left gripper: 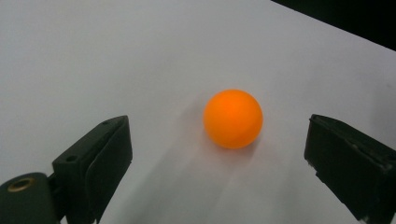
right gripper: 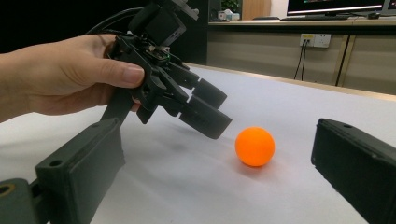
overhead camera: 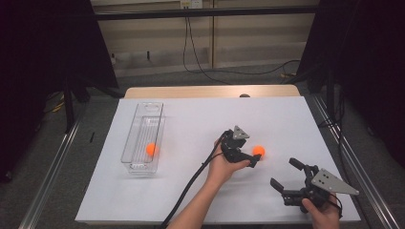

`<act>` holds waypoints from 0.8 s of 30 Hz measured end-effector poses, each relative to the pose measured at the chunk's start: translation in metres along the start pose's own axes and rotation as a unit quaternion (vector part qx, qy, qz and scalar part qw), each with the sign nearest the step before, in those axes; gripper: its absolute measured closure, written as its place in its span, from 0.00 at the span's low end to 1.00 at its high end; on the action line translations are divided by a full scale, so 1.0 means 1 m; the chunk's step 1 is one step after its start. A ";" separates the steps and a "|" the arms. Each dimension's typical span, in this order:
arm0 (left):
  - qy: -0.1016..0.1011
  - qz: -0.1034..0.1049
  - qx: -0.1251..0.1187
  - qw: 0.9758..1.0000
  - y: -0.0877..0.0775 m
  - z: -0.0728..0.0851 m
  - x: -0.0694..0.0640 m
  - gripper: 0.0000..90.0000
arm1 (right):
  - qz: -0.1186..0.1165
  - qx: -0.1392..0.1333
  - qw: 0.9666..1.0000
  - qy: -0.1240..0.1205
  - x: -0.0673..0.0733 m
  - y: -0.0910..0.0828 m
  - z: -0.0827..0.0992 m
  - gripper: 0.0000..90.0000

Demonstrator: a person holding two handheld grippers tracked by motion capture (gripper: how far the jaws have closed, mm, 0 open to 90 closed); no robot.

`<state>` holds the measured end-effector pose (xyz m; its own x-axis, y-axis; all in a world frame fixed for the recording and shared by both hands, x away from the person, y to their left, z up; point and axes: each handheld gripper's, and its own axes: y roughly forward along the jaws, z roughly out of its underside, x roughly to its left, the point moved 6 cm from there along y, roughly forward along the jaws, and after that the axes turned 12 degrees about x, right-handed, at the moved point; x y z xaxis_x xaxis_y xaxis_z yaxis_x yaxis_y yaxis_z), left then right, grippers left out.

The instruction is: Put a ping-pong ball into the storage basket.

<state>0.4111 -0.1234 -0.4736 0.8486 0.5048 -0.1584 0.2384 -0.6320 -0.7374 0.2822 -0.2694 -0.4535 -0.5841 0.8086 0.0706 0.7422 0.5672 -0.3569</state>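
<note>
The left gripper (left gripper: 219,154) is reaching with fingers apart; the small, light, smooth orange plastic ball (left gripper: 233,118) lying between them is likely rolling easily, so squeezing across its middle suits.

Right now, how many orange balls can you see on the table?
2. One small orange ball lies inside the clear plastic bin at the table's left. The other orange ball rests on the white tabletop, just ahead of the open left gripper. None appears hidden.
</note>
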 end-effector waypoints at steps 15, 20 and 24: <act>0.001 0.000 0.004 1.000 0.006 -0.001 -0.001 0.09 | -0.001 0.000 1.000 0.002 0.000 0.000 0.000 0.02; -0.002 -0.001 0.003 1.000 0.008 -0.001 0.000 0.09 | -0.001 0.001 1.000 0.002 0.000 0.000 0.000 0.02; -0.002 0.000 0.005 1.000 0.010 -0.001 0.000 0.09 | -0.001 -0.001 1.000 0.002 0.000 0.000 0.000 0.02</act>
<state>0.4137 -0.1306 -0.4800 0.8471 0.5066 -0.1606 0.2338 -0.6265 -0.7435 0.2822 -0.2696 -0.4535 -0.5839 0.8084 0.0742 0.7418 0.5685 -0.3557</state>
